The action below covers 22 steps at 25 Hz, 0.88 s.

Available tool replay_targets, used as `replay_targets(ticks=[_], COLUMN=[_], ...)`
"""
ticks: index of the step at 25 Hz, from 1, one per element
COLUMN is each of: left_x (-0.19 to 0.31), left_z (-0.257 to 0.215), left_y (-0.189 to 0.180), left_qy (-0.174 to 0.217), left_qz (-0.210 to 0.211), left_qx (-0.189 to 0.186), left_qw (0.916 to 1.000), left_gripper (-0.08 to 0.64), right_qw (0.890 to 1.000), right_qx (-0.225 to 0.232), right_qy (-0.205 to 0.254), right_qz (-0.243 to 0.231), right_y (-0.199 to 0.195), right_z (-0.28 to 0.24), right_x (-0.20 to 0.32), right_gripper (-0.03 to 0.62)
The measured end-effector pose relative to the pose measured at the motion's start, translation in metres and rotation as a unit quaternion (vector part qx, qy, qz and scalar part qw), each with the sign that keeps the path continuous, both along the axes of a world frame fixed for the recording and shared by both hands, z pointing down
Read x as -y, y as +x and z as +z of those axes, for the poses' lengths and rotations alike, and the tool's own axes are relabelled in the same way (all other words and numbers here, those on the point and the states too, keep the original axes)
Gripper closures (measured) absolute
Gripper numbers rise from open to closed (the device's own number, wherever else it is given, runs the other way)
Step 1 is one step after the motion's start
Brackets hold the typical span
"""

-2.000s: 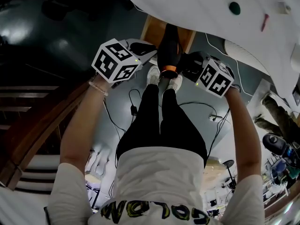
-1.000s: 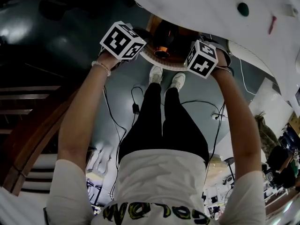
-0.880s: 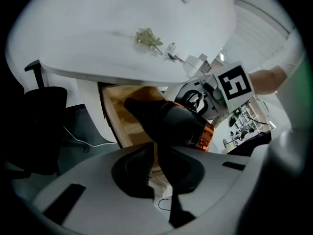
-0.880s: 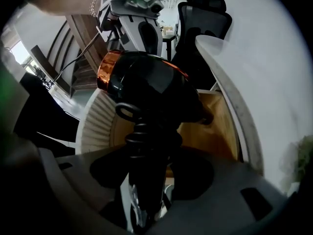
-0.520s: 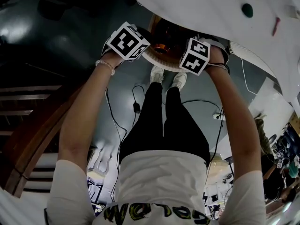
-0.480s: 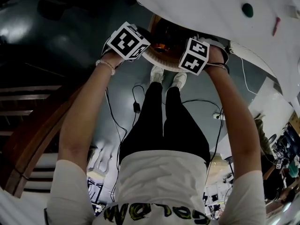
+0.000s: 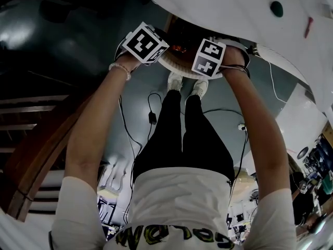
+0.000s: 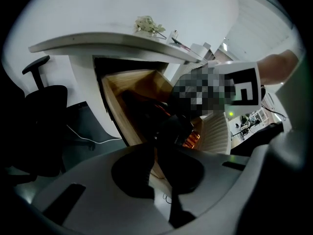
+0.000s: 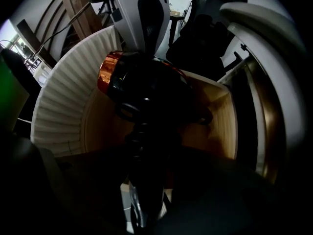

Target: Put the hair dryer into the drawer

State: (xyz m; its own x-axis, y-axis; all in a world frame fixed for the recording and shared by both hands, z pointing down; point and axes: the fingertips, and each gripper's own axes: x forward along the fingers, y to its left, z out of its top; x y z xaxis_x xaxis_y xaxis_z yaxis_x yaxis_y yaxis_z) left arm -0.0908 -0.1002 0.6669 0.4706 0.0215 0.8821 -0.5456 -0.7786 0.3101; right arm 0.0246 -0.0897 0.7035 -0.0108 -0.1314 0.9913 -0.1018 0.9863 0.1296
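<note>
The black hair dryer [image 9: 142,87] with a copper ring hangs inside the open wooden drawer [image 9: 215,121], which has a ribbed white front [image 7: 171,64]. My right gripper [image 9: 144,180] points straight down, its jaws wide and closed round the dryer's handle. My left gripper [image 8: 164,155] is shut on a thin black part of the dryer [image 8: 178,131]; whether that is the cord I cannot tell. In the head view both marker cubes meet over the drawer, and only a copper glint of the dryer [image 7: 179,48] shows between the left gripper [image 7: 162,46] and the right gripper [image 7: 196,50].
The white desk [image 7: 234,9] overhangs the drawer, with small items on top. A black office chair [image 8: 44,111] stands left of the desk. Cables lie on the grey floor [image 7: 148,105] by the person's feet. A wooden railing runs along the left.
Both grippers have sunk together with the hair dryer, away from me and down into the drawer. The cubes now sit closer together and hide most of the dryer.
</note>
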Motion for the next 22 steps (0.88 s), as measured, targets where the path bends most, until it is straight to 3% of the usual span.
replay_targets(ticks=[12,22], left_x=[0.002,-0.004], left_z=[0.014,0.023], left_y=[-0.003,0.006], left_qy=[0.003,-0.001], left_qz=[0.000,0.007], left_qx=[0.017,0.028], left_qw=[0.9998,0.9996], left_gripper=[0.531,0.531], right_qw=[0.998,0.990], right_qx=[-0.037,-0.085], right_qy=[0.028,0.064], right_qz=[-0.041,-0.090], right_y=[-0.012,-0.011], right_z=[0.020,0.037], right_x=[0.007,0.007], right_gripper=[0.345,0.339])
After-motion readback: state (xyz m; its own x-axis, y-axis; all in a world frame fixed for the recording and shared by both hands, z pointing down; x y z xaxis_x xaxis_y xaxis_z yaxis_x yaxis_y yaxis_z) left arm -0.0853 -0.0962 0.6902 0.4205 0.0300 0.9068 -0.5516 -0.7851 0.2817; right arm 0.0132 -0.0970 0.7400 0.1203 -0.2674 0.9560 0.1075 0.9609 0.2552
